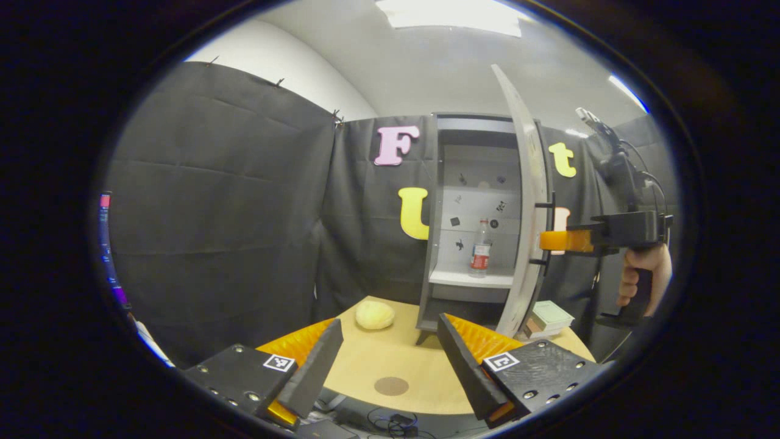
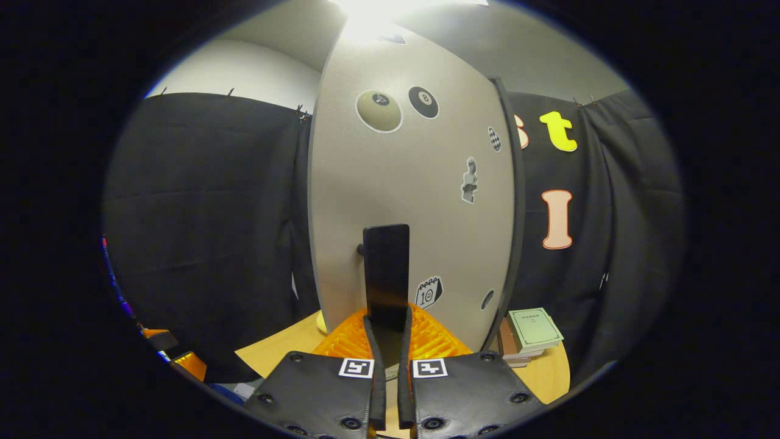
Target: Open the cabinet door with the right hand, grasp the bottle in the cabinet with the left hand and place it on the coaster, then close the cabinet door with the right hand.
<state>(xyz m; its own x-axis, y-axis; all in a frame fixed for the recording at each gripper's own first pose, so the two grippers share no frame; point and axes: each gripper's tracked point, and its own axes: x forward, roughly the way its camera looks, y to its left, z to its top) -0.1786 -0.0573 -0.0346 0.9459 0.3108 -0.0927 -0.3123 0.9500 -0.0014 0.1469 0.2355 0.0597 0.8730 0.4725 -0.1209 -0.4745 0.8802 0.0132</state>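
**One door swung wide, bottle on the shelf**

Largest in my feed is the cabinet [image 1: 481,213], its door [image 2: 414,201] open. My right gripper [image 2: 387,323] pinches the door's dark handle [image 2: 386,274] between both fingers. My left gripper [image 1: 390,360] hangs spread over the table [image 1: 396,360], holding nothing. I see the bottle [image 1: 480,249] upright on the cabinet's shelf, and the round coaster [image 1: 391,385] near the table's front edge.
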